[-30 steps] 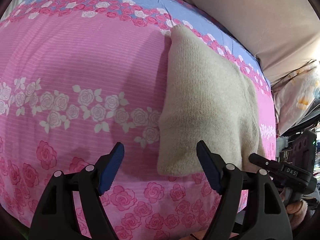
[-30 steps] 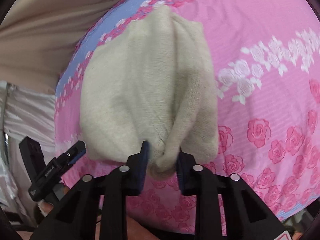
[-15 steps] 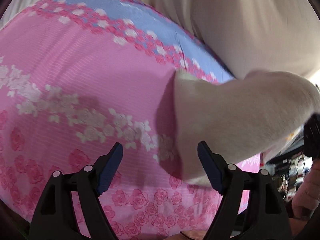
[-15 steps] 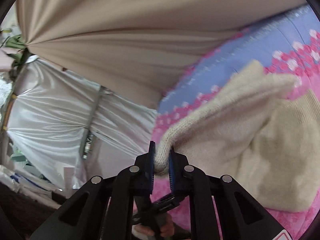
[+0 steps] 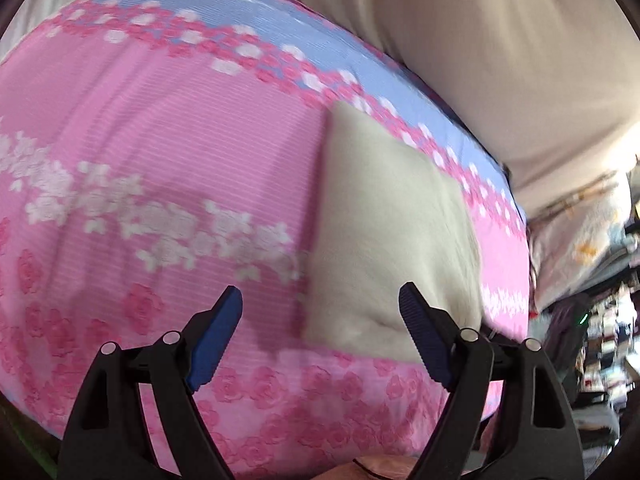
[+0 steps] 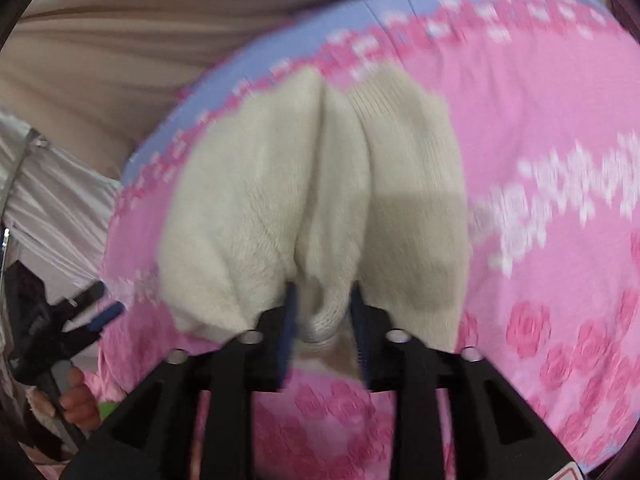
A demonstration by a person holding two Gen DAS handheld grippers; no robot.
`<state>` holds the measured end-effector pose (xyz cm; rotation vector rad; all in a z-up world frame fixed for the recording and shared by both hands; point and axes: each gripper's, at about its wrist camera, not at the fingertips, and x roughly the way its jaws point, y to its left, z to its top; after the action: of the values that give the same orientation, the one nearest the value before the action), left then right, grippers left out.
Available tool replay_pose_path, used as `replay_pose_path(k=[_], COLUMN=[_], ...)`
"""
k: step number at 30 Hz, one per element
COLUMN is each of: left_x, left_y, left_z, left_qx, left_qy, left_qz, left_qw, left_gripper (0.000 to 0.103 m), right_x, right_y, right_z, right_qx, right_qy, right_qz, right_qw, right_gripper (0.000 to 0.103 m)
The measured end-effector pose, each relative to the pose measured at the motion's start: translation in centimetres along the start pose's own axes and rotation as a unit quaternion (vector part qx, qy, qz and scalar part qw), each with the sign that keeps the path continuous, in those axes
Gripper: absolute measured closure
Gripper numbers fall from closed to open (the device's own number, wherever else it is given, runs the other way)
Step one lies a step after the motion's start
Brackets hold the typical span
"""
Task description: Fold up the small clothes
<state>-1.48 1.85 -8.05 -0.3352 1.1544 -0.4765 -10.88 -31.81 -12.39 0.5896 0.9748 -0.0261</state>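
A cream knitted garment lies folded on the pink rose-print bedsheet, right of centre in the left wrist view. My left gripper is open and empty, hovering over the sheet with its right finger near the garment's near edge. In the right wrist view the same garment lies bunched with lengthwise folds. My right gripper has its jaws partly apart around a thick fold of the garment's near edge, which still sits between the blue pads.
The bed's far edge has a blue band, with a beige curtain behind it. A patterned pillow and clutter sit off the bed's right side. The left gripper and hand show at the right wrist view's lower left.
The right gripper lifted the garment's edge up and over, then brought it back down onto the bed. Its jaws have widened from tightly pinched. The garment lies flat again.
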Motion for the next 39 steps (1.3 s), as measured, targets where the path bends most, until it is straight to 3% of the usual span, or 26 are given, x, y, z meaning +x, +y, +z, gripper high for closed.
replay_pose_path(k=[2, 5, 8, 10, 11, 12, 15, 18, 23, 27, 28, 29, 30, 31, 33, 36, 37, 39], left_x=[1.3, 3.8, 6.3, 7.4, 7.9, 8.3, 8.7, 7.8, 7.8, 8.1, 8.1, 8.2, 8.2, 8.2, 7.7, 6.8, 6.4, 5.2], left_y=[-1.1, -2.0, -2.4, -2.7, -2.8, -2.8, -1.7, -0.7, 0.5, 0.4, 0.4, 0.2, 0.1, 0.1, 0.5, 2.2, 2.7, 3.7], left_z=[-0.5, -1.5, -2.7, -3.1, -3.3, -3.3, -2.7, -2.6, -3.1, -2.9, -2.9, -3.0, -3.0, -2.9, -2.6, -1.7, -1.5, -1.1], left_qx=[0.024, 0.055, 0.093, 0.125, 0.143, 0.149, 0.134, 0.140, 0.132, 0.136, 0.138, 0.139, 0.140, 0.141, 0.138, 0.113, 0.106, 0.092], left_qy=[0.032, 0.092, 0.129, 0.129, 0.129, 0.128, 0.124, 0.109, 0.113, 0.116, 0.117, 0.117, 0.118, 0.118, 0.114, 0.112, 0.110, 0.107], left_qz=[-0.018, -0.044, -0.013, 0.015, 0.021, 0.022, 0.015, 0.009, 0.012, 0.013, 0.013, 0.013, 0.012, 0.011, 0.008, 0.007, -0.004, -0.034], left_qw=[0.9990, 0.9933, 0.9872, 0.9837, 0.9810, 0.9802, 0.9831, 0.9841, 0.9847, 0.9838, 0.9835, 0.9833, 0.9831, 0.9829, 0.9838, 0.9872, 0.9882, 0.9894], left_gripper=[0.023, 0.021, 0.022, 0.025, 0.036, 0.055, 0.078, 0.081, 0.080, 0.079, 0.078, 0.078, 0.079, 0.080, 0.080, 0.078, 0.076, 0.072], right_x=[1.1, 3.4, 4.7, 5.4, 5.8, 6.1, 5.4, 3.8, 5.0, 8.1, 8.8, 9.5, 9.5, 8.9, 6.5, 3.2, 2.5, 2.0], right_y=[0.2, -1.3, -2.4, -2.2, -2.0, -1.6, -0.5, 0.2, 2.3, 2.5, 2.5, 2.9, 3.8, 5.2, 9.0, 14.0, 15.7, 19.0], right_z=[1.3, 2.5, 3.2, 3.7, 4.0, 4.3, 4.8, 4.7, 5.1, 7.0, 7.1, 7.2, 7.4, 7.6, 8.4, 9.6, 9.6, 9.1], right_qx=[-0.007, 0.044, 0.088, 0.102, 0.111, 0.120, 0.127, 0.108, 0.040, 0.035, 0.032, 0.028, 0.019, 0.002, -0.010, 0.013, 0.011, -0.016], right_qy=[0.008, 0.051, 0.069, 0.082, 0.090, 0.098, 0.104, 0.092, 0.112, 0.142, 0.158, 0.176, 0.183, 0.182, 0.173, 0.167, 0.167, 0.152], right_qz=[-0.011, 0.029, 0.064, 0.068, 0.076, 0.081, 0.077, 0.091, 0.032, 0.012, 0.011, 0.010, 0.001, 0.001, 0.073, 0.212, 0.239, 0.251], right_qw=[1.000, 0.997, 0.992, 0.989, 0.987, 0.985, 0.983, 0.986, 0.992, 0.989, 0.987, 0.984, 0.983, 0.983, 0.982, 0.963, 0.957, 0.956], right_gripper=[0.042, 0.042, 0.042, 0.040, 0.040, 0.040, 0.040, 0.034, 0.031, 0.030, 0.037, 0.065, 0.069, 0.079, 0.083, 0.085, 0.085, 0.085])
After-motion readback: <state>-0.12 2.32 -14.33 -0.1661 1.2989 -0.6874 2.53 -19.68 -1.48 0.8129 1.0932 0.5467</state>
